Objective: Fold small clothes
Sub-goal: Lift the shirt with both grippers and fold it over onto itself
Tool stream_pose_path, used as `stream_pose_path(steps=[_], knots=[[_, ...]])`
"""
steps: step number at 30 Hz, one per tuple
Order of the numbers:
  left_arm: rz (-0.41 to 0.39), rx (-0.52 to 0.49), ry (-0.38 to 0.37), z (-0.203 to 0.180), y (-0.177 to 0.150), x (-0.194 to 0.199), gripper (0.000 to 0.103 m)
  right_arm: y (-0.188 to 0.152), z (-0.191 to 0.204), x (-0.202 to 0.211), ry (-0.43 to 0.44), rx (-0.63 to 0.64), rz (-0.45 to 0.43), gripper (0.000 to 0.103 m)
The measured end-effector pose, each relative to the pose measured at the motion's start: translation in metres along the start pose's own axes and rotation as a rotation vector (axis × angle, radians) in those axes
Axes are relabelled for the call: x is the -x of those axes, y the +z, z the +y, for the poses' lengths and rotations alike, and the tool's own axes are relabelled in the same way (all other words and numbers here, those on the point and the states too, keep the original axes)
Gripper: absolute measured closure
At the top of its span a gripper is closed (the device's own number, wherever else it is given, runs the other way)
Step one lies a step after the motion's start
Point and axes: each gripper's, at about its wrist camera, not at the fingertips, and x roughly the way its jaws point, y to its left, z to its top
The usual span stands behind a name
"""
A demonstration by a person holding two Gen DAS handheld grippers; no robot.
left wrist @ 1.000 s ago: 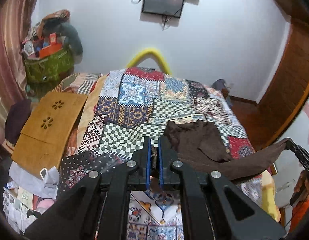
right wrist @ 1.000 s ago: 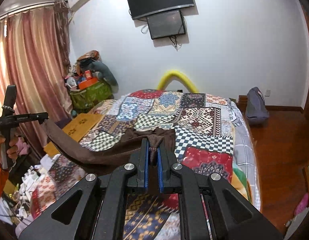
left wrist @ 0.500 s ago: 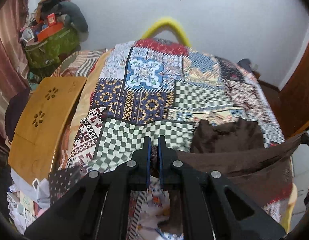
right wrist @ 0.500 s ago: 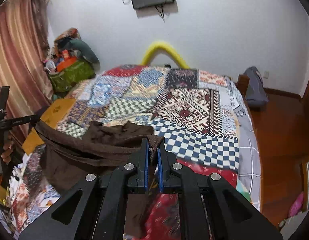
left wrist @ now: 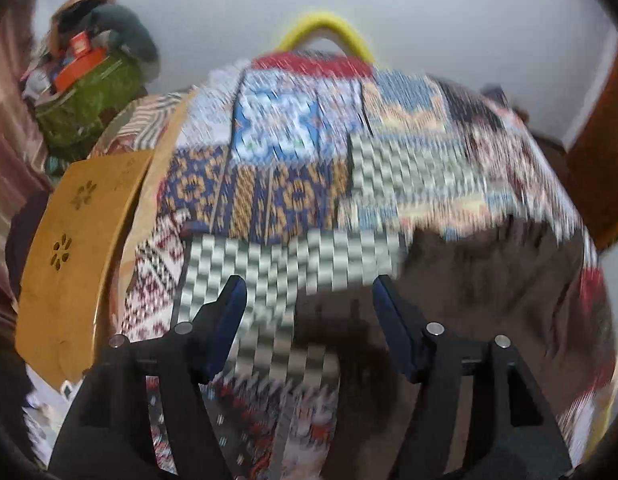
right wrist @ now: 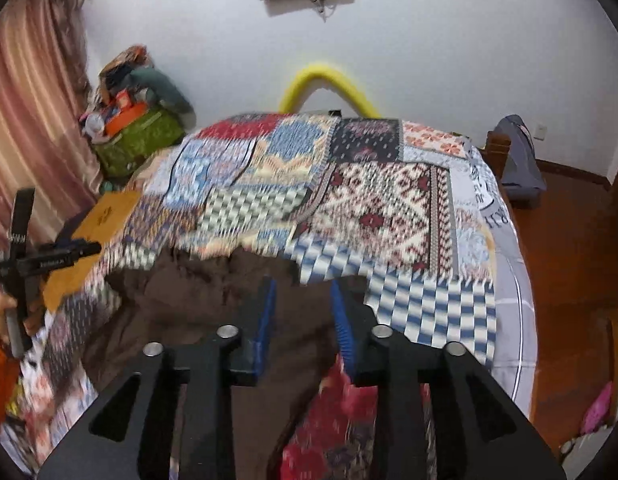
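Patchwork bed, lower centre of both views: brown garment spread flat, long axis left-to-right, lying ahead of both grippers; left gripper wide, empty; right gripper parted, empty, nearer.

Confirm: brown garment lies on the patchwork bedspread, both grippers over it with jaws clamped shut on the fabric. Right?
Not quite. The brown garment does lie on the patchwork bedspread, with both grippers over it, but the jaws are open. The left wrist view shows the left gripper spread wide; the right wrist view shows the right gripper parted, gripping nothing.
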Motion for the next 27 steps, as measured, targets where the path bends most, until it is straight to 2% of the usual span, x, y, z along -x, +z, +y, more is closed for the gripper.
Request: stream_pose_path(steps=[3, 4, 9, 12, 14, 15, 16, 18, 20, 22, 27], knots=[[0.058, -0.040, -0.019, -0.003, -0.034, 0.001, 0.035, -0.031, 0.010, 0.006, -0.005, 0.031, 0.027, 0.056], [0.076, -0.045, -0.028, -0.002, -0.045, 0.001, 0.035, -0.040, 0.012, 0.007, -0.004, 0.035, 0.032, 0.055], [0.169, -0.009, -0.099, 0.000, -0.102, -0.004, 0.034, -0.093, 0.021, 0.006, 0.024, 0.024, 0.104, 0.055], [0.221, 0.055, -0.165, -0.001, -0.130, -0.012, 0.033, -0.123, 0.022, -0.002, 0.092, -0.027, 0.166, 0.055], [0.182, 0.063, -0.165, -0.004, -0.137, -0.006, 0.033, -0.133, 0.024, -0.003, 0.100, -0.052, 0.149, 0.055], [0.177, 0.061, -0.176, -0.007, -0.139, -0.003, 0.035, -0.136, 0.025, -0.003, 0.113, -0.070, 0.137, 0.060], [0.177, 0.063, -0.196, -0.009, -0.140, -0.002, 0.041, -0.136, 0.025, -0.003, 0.123, -0.086, 0.127, 0.067], [0.170, 0.050, -0.213, -0.018, -0.141, 0.004, 0.074, -0.134, 0.026, -0.006, 0.127, -0.109, 0.123, 0.092], [0.169, 0.016, -0.203, -0.029, -0.141, 0.010, 0.091, -0.134, 0.029, -0.007, 0.122, -0.100, 0.111, 0.093], [0.148, 0.006, -0.176, -0.034, -0.142, 0.018, 0.094, -0.134, 0.034, -0.002, 0.117, -0.073, 0.106, 0.094], [0.107, -0.022, -0.202, -0.035, -0.149, 0.049, 0.095, -0.152, 0.037, 0.029, 0.118, -0.039, 0.080, 0.095]])
